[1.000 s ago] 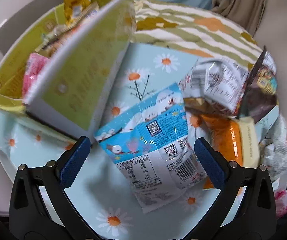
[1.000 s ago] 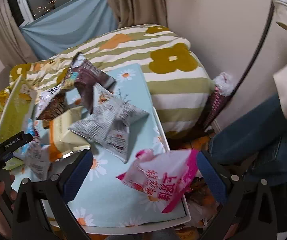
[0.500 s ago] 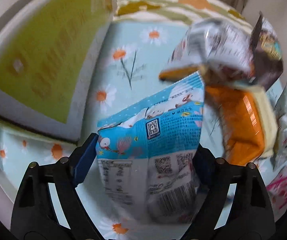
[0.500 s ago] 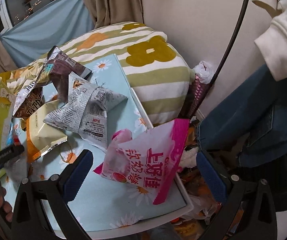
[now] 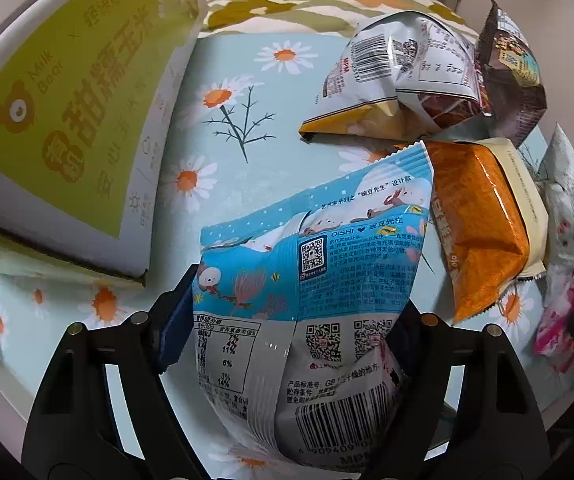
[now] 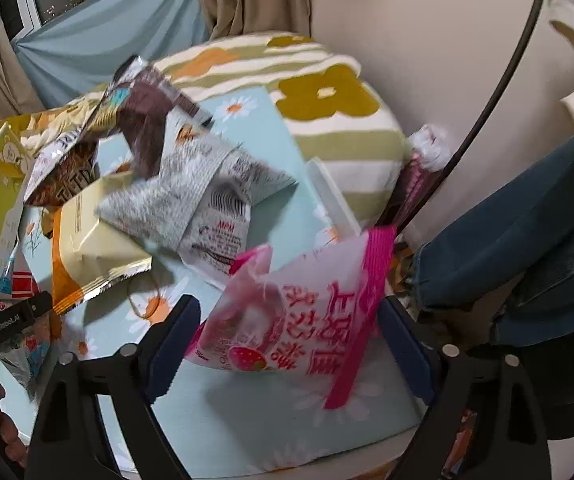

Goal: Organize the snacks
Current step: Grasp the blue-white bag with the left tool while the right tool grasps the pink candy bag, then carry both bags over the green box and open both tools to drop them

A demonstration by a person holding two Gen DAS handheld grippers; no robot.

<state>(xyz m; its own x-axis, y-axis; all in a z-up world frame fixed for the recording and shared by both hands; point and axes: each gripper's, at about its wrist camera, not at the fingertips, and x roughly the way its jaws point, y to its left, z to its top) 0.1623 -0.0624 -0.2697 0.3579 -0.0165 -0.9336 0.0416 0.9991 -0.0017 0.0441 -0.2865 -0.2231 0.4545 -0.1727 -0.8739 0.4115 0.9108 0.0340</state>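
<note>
Both claws have just been closing on snack bags lying on the daisy-print bench (image 5: 223,80). The left claw (image 5: 291,320) is now clamped on the blue bag (image 5: 311,264). The right claw (image 6: 287,336) is narrowed around the pink bag (image 6: 299,320), its grip judged not yet firm. A lift toward the green box (image 5: 63,92) is expected next.

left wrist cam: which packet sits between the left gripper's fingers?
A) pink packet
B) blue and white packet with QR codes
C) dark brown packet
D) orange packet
B: in the left wrist view the blue and white packet fills the gap of the left gripper, both pads pressed into its sides as the jaws have just been closing; the orange packet lies apart on the daisy cloth.
</note>
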